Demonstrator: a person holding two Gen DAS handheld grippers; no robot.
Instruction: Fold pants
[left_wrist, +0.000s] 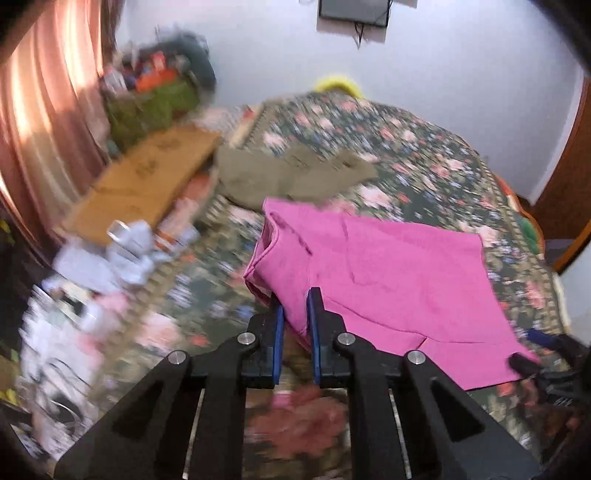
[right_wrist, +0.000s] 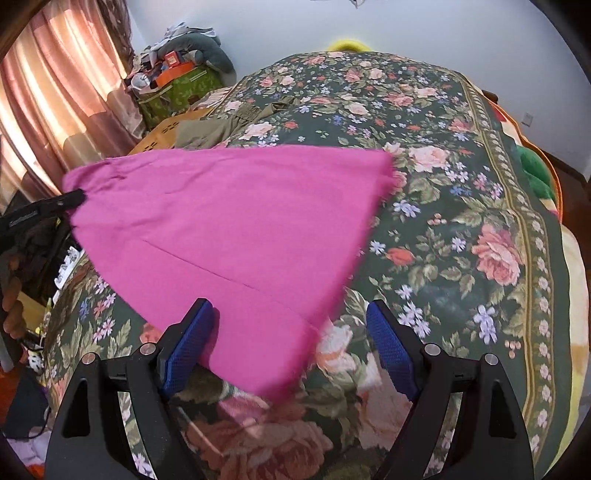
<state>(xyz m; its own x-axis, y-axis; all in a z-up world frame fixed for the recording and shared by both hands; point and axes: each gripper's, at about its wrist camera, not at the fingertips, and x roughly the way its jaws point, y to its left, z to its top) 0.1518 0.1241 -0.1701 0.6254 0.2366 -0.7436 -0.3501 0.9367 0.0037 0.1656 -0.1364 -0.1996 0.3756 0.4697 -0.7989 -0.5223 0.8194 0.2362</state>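
folding looks midway: pink pants (right_wrist: 229, 221) doubled on the floral bedspread (right_wrist: 461, 206), left gripper (left_wrist: 295, 321) pinching their 9 o'clock edge, right gripper (right_wrist: 291, 343) wide open, empty, over the 6 o'clock hem.

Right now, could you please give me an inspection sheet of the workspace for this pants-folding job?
Surface: floral bedspread over a bed.
Job's things: pink pants partly lifted off the bed; olive garment lying behind them.
Clutter: flat cardboard, green bag piled with items, pale bundles beside the bed.
Grippers: left gripper shut on the pink pants' edge; right gripper open, one finger against the fabric, gripping nothing.
Cables: a short lead below the wall-mounted screen.
Surroundings: pink curtains, white wall.
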